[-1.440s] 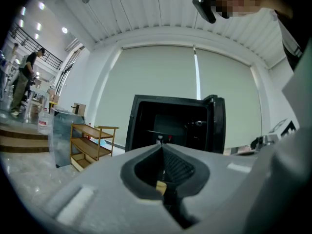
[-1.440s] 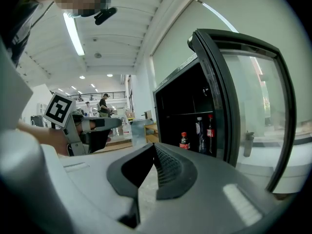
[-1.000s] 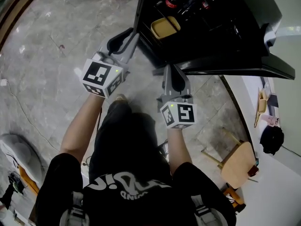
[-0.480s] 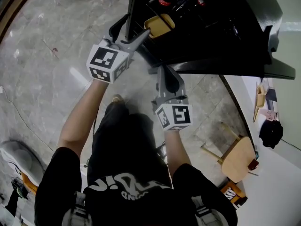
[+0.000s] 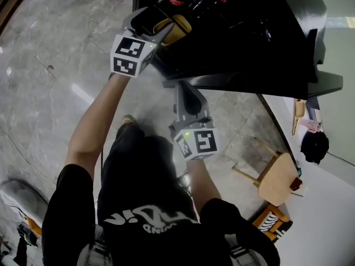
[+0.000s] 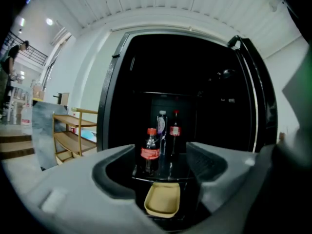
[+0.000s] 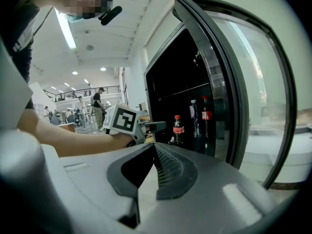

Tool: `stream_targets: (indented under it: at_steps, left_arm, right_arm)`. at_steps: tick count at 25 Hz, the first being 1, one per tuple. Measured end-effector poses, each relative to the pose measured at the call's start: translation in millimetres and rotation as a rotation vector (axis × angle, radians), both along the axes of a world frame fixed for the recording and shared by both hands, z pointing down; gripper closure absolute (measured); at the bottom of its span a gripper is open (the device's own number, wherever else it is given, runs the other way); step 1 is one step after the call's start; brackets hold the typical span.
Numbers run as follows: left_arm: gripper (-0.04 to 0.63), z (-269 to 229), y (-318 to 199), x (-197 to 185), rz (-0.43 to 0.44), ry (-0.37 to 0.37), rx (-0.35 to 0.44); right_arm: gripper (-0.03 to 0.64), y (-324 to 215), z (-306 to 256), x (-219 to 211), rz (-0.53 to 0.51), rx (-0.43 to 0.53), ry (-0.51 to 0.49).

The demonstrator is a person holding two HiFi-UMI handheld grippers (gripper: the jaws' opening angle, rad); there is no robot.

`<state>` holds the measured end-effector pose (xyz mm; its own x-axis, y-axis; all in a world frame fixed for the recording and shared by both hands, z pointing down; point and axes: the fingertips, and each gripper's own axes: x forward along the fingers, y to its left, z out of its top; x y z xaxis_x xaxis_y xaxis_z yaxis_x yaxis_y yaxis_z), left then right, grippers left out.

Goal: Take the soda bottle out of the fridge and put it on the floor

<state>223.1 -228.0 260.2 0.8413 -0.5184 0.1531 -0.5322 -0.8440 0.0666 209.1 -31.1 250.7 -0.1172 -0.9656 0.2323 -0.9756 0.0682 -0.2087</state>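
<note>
Here, two grippers face an open fridge (image 5: 249, 43).
Left gripper (image 6: 161, 149), jaws just spread, grasps nothing, short of the soda bottle (image 6: 150, 152); right gripper (image 7: 154, 152) is clenched, empty.

Soda bottle (image 6: 150, 150) is standing upright near the front edge of a shelf (image 6: 162, 178) inside the fridge (image 6: 113, 96). It's showing dark liquid, a red cap and a red label. Black fridge is standing with its door (image 7: 253, 82) swung open. Bottle is sitting untouched.
</note>
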Motion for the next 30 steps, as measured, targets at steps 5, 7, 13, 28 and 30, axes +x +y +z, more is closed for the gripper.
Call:
stream_targets:
  at_steps: [5,7,13,28,30]
  left_arm:
    - [0.268,24,-22,27,0.006,-0.033,0.013]
    - [0.268,32,-34,36,0.004,-0.038,0.008]
    - [0.268,46,-67,64,0.006,-0.061,0.027]
    - [0.273,81,-105,114,0.004,-0.136,0.041]
    - [0.275,80,-107,118,0.002,-0.126,0.045]
  right_arm:
    - [0.617,0,16,4,-0.003,-0.018,-0.003]
    - [0.617,-3,20,3,-0.010,-0.018,-0.004]
    - [0.617,-4,36,6,-0.003,-0.046,-0.021]
    - [0.617,-3,56,15,0.018,-0.076,-0.060]
    - [0.617,-1,59,16,0.021,-0.082,-0.061]
